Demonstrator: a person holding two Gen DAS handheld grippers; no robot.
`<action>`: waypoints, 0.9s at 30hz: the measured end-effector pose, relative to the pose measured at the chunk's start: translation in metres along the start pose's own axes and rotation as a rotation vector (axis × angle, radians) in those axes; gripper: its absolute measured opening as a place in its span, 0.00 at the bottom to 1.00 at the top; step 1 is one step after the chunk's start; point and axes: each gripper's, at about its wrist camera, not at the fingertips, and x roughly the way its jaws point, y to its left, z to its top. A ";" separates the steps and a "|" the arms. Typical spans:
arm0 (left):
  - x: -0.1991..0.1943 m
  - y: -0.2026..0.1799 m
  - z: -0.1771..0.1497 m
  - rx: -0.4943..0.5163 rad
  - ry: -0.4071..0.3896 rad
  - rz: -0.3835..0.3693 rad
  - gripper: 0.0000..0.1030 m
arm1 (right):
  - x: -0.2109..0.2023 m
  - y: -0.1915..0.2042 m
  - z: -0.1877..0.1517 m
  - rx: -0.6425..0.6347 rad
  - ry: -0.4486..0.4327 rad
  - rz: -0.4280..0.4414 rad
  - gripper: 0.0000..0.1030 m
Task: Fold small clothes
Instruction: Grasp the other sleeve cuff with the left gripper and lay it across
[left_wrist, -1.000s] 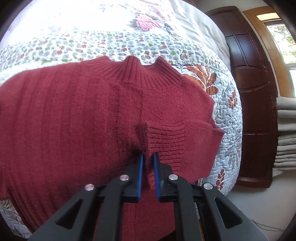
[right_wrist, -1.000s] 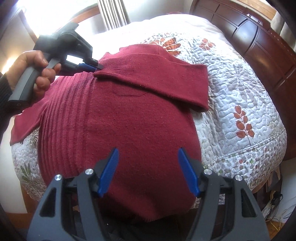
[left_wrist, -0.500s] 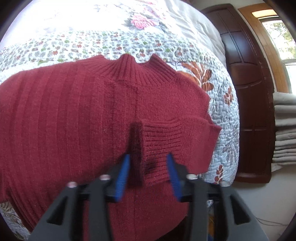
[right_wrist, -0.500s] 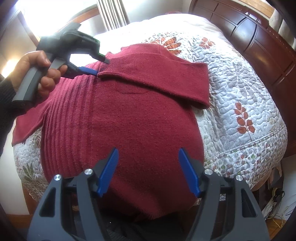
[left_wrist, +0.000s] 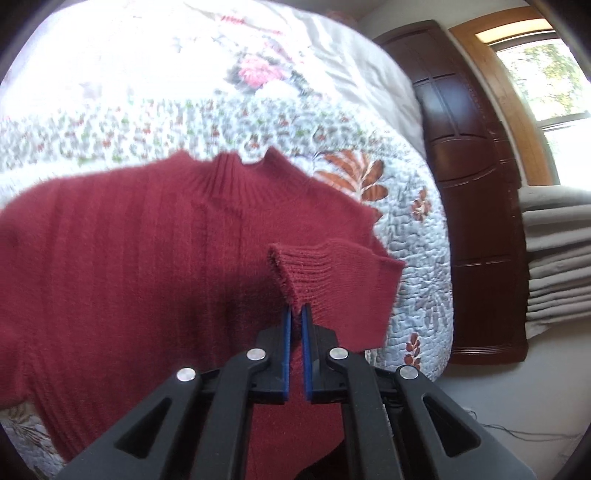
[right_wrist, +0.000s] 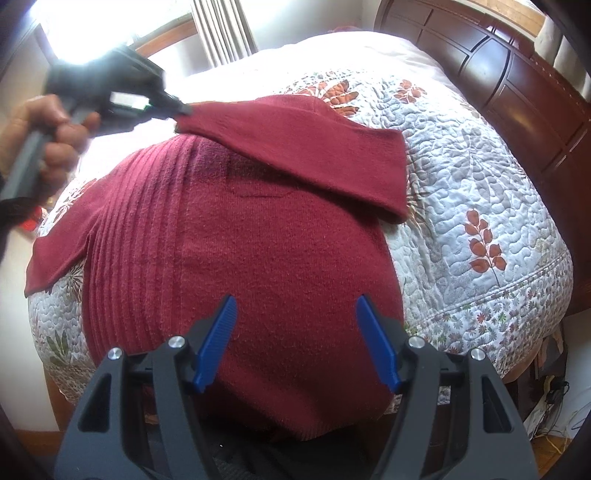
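**Sleeve cuff pinched in the left tool, sleeve lying across the sweater**

The red sweater (right_wrist: 258, 240) lies spread on the quilted bed (right_wrist: 480, 177), its collar (left_wrist: 243, 181) at the far end from the right tool and its hem hanging over the near edge of the bed, under that tool. The left tool (left_wrist: 295, 314) has its blue pads pressed together on the ribbed cuff (left_wrist: 306, 273) of one sleeve (right_wrist: 317, 155). The cuff sits directly ahead of that tool's tips and looks lifted a little off the body of the sweater.

From the right tool's view, the sleeve's long axis runs crosswise. It starts at the pinched cuff, ahead and to the left, and ends at the fold near the shoulder, ahead and to the right. So the sleeve lies across the chest of the sweater rather than along its length. The left tool, gripped by a hand (right_wrist: 55, 136), is plainly the nearer one to the cuff, indeed the only one touching it.

The right tool (right_wrist: 295, 332) hovers over the lower body of the sweater with its jaws spread wide and nothing between them. The other sleeve (right_wrist: 55, 266) sticks out ahead and to the left of it, flat on the bed and not yet folded in.

My judgement is that the coming move depends on where the cuff is set down along that crosswise line. Carried too far past the middle, the sleeve would bunch; released short, it would slide back toward the shoulder fold.
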 end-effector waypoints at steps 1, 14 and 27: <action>-0.012 0.003 -0.001 0.004 -0.016 -0.007 0.05 | 0.000 0.001 0.000 -0.002 0.002 0.000 0.65; -0.086 0.139 -0.016 -0.197 -0.122 0.027 0.04 | 0.006 0.011 0.000 -0.047 0.024 0.000 0.66; -0.075 0.191 -0.028 -0.323 -0.135 -0.031 0.04 | 0.002 0.008 0.000 -0.052 0.020 -0.023 0.68</action>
